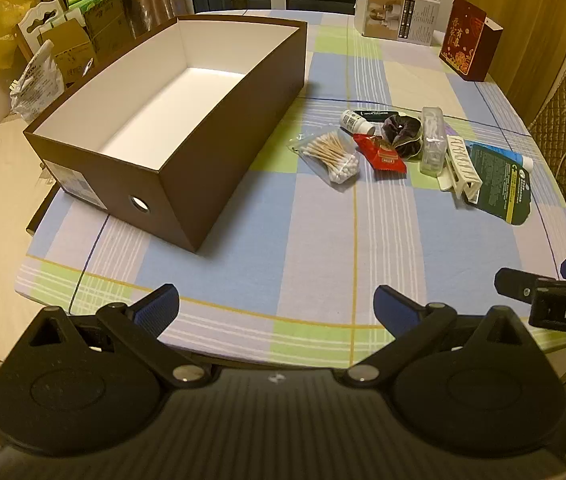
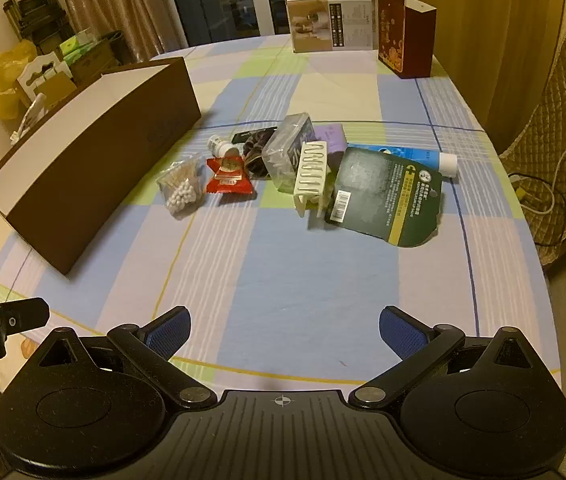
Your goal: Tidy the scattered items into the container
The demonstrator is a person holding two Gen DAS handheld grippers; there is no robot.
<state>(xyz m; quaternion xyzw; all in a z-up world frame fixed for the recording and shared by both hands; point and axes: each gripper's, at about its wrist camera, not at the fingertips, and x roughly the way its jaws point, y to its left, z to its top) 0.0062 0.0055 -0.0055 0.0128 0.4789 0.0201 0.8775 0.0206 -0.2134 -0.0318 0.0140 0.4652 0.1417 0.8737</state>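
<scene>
1. Left wrist view: our left gripper [image 1: 277, 308] sits at the bottom of the frame with its fingers spread wide and nothing between them, over the near edge of the checked tablecloth [image 1: 307, 232]. The brown box [image 1: 203, 152] fills the upper left, and as far as we can see inside, it's bare white cardboard, nothing in it yet.

2. Same view, right of centre: the whole pile is out on the cloth, well apart from the box. We've got the cotton swab bag [image 1: 329, 156], a small white bottle [image 1: 357, 122], a red sachet [image 1: 381, 156], a dark scrunchie [image 1: 403, 134], a clear plastic case [image 1: 431, 140], a white hair claw [image 1: 463, 168] and a dark green packet [image 1: 501, 184].

3. Right wrist view: our right gripper [image 2: 285, 332] is also at the bottom, fingers wide apart and gripping nothing. The box is at the left, side-on, so its inside is hidden here.

4. Same view, centre: the same clutter, plus a purple item [image 2: 331, 134] and a blue-and-white tube [image 2: 415, 158] tucked behind the packet.

5. So basically we're at zero: nothing packed, every item left to move. The swab bag looks closest to the box.
</scene>
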